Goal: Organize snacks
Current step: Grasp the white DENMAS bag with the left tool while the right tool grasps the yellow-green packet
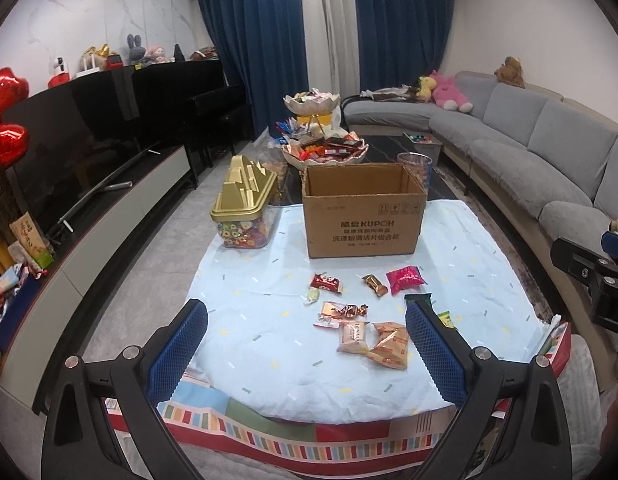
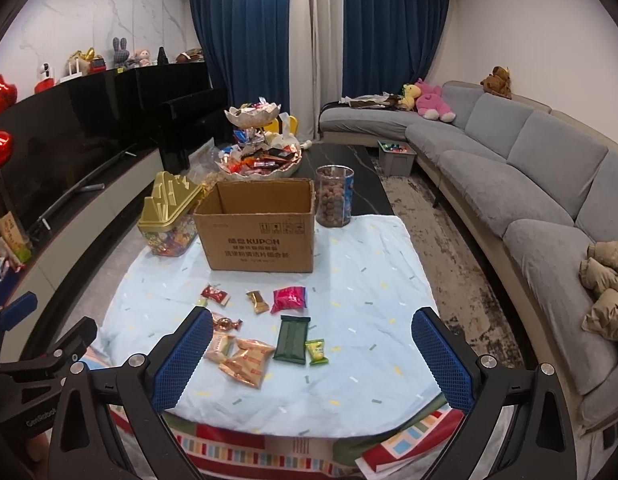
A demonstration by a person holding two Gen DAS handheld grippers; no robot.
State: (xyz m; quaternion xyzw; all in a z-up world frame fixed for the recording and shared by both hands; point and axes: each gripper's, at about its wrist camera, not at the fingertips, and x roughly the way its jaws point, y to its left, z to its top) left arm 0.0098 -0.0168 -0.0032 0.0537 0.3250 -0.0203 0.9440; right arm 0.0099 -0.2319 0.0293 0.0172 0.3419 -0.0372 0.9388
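Observation:
An open cardboard box (image 1: 361, 210) (image 2: 259, 228) stands on the light blue cloth (image 1: 269, 288) (image 2: 369, 280). Several wrapped snacks lie in front of it: a magenta packet (image 1: 405, 279) (image 2: 289, 298), a red wrapper (image 1: 327, 283) (image 2: 215, 294), a gold-brown candy (image 1: 375, 284) (image 2: 257, 301), orange packets (image 1: 389, 346) (image 2: 245, 362), a dark green bar (image 2: 291, 338) and a small green packet (image 2: 316, 352). My left gripper (image 1: 307, 344) is open above the near snacks, holding nothing. My right gripper (image 2: 313, 352) is open too, with the green bar between its fingers' lines but untouched.
A gold-lidded candy jar (image 1: 245, 210) (image 2: 171, 220) stands left of the box. Behind are a clear canister of brown balls (image 2: 335, 196), a tiered dish of sweets (image 1: 325, 148) (image 2: 259, 160), a grey sofa (image 2: 529, 184) on the right and a TV cabinet (image 1: 109, 216) on the left.

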